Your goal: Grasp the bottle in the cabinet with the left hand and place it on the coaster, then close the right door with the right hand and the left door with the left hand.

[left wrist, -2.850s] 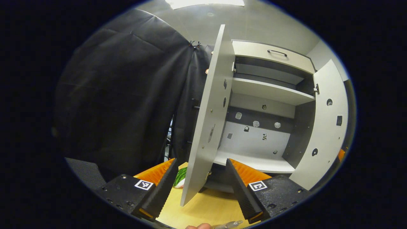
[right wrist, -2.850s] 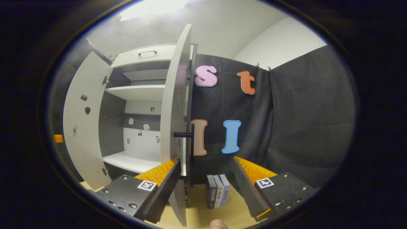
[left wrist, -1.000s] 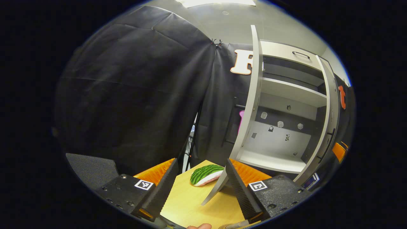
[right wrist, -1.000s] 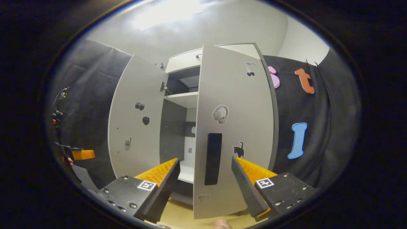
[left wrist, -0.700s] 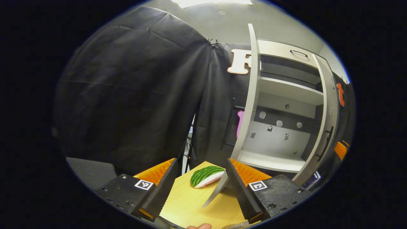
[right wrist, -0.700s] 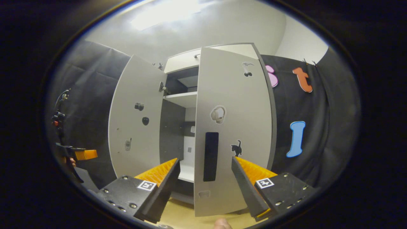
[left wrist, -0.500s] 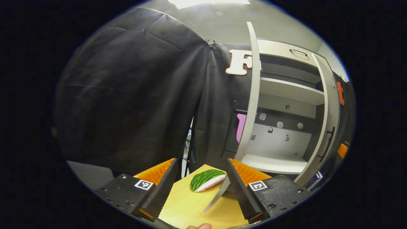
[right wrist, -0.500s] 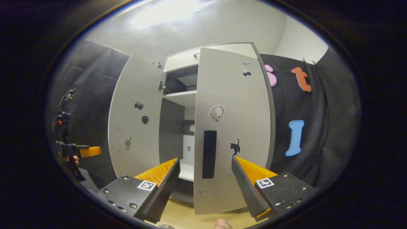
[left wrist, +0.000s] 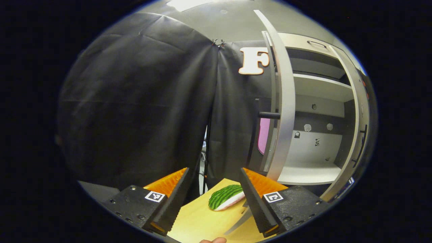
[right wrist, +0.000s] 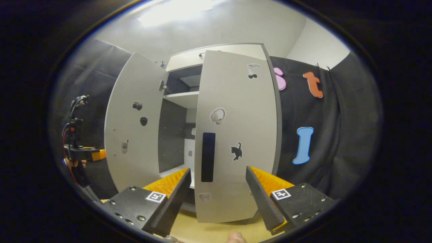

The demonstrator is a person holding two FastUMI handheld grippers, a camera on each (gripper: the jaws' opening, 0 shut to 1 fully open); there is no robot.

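The right gripper [right wrist: 216,194] is held with fingers spread, empty, before the nearly shut right door [right wrist: 236,135]. The left gripper [left wrist: 214,199], likewise spread, is held beside the left door's [left wrist: 283,101] edge. Bare shelves are seen in the cabinet [left wrist: 314,135].

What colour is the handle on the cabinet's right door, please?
Black handle on the pale grey right door; clearest in the right gripper view.

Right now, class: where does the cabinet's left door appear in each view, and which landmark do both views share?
Left gripper view: left door seen edge-on, right of centre.
Right gripper view: left door standing open, left of centre.
Shared landmark: the upper shelf.
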